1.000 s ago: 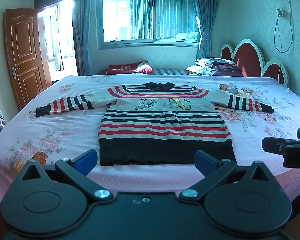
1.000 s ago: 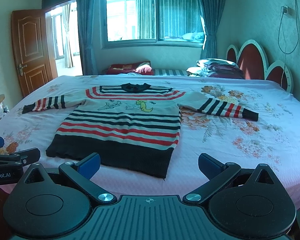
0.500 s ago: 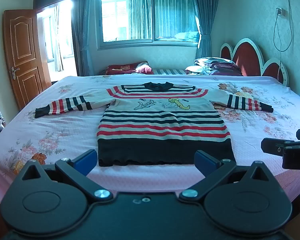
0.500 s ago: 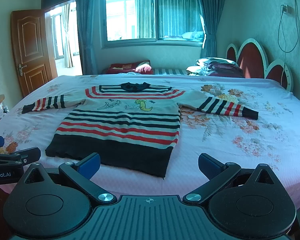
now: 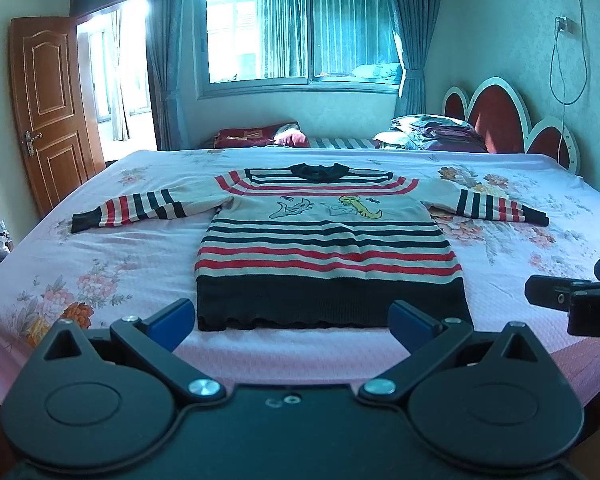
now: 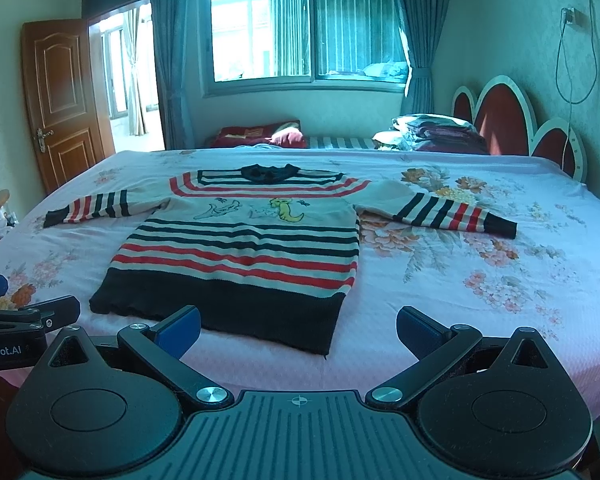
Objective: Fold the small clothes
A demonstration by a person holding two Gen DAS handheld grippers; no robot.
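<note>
A small striped sweater (image 5: pixel 324 240) lies flat on the bed, front up, both sleeves spread out, dark hem toward me. It also shows in the right wrist view (image 6: pixel 244 248). My left gripper (image 5: pixel 292 322) is open and empty, hovering just before the hem at the bed's near edge. My right gripper (image 6: pixel 298 330) is open and empty, in front of the hem's right corner. The right gripper's finger shows at the right edge of the left wrist view (image 5: pixel 572 300); the left gripper's finger shows at the left edge of the right wrist view (image 6: pixel 28 312).
The bed has a pink floral sheet (image 5: pixel 100 264). Folded bedding (image 5: pixel 432 134) and a red pillow (image 5: pixel 260 136) lie at its far side by the headboard (image 5: pixel 500 120). A wooden door (image 5: pixel 48 108) stands open at the left.
Both grippers have drifted slightly; the sweater sits a touch higher and closer in both views. Nothing was grasped or moved.
</note>
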